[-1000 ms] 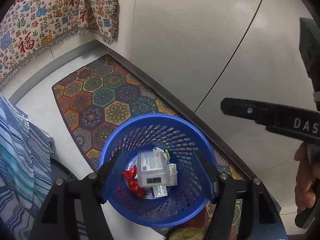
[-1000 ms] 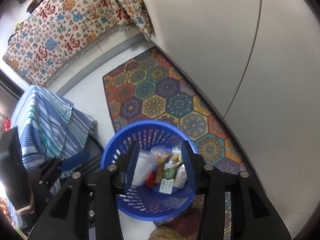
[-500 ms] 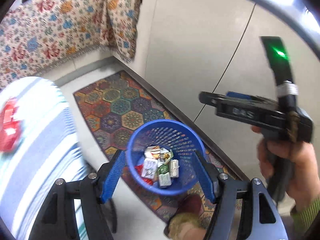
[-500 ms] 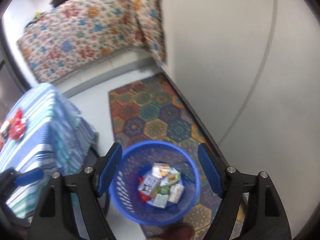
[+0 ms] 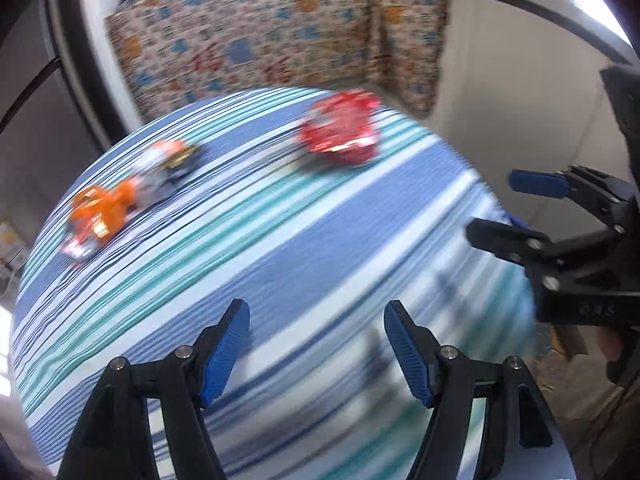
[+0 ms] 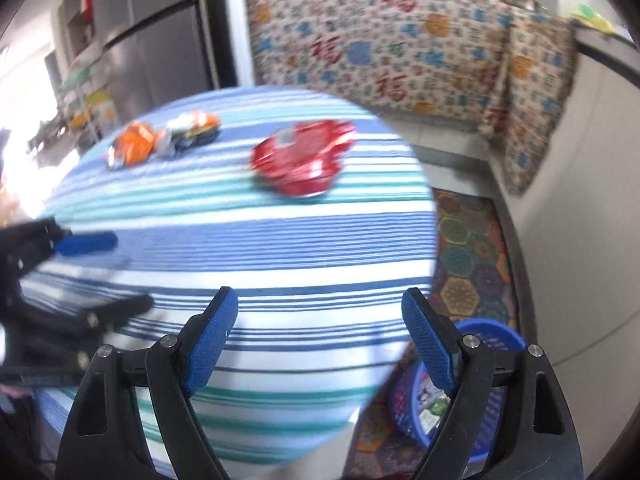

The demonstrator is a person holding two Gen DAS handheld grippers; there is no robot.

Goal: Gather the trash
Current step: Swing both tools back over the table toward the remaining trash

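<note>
- I am holding both tongs over the striped counter (image 6: pixel 280 240), and the red wrapper (image 6: pixel 302 160) is the landmark I am steering by: it is lying ahead of both, on the far part of the cloth, near the counter's right-hand edge.
- My right tongs (image 6: pixel 320 340) are opening as I look at them, with nothing between the blue pads; the red wrapper is sitting almost straight ahead of them, well apart, so I am judging this the nearer and better-lined hand for it.
- My left tongs (image 5: pixel 318 350) are standing released and empty too; from them the red wrapper (image 5: pixel 340 130) is lying ahead and a little to the right, also well apart.
- The wrapper's long axis is running roughly across my line of approach (blur is softening its outline, so I am not sure of this).
- Left of the red wrapper, well apart from it, an orange wrapper (image 6: pixel 132 148) and a white-and-dark wrapper (image 6: pixel 192 130) are lying just beside each other; whether they are touching I cannot tell.
- Counting: one red, one orange, one white-and-dark, so three pieces on the counter.
- One blue basket (image 6: pixel 492 330) is standing on the floor, below and to the right of the red wrapper, already holding several wrappers (too few are showing to count).
</note>
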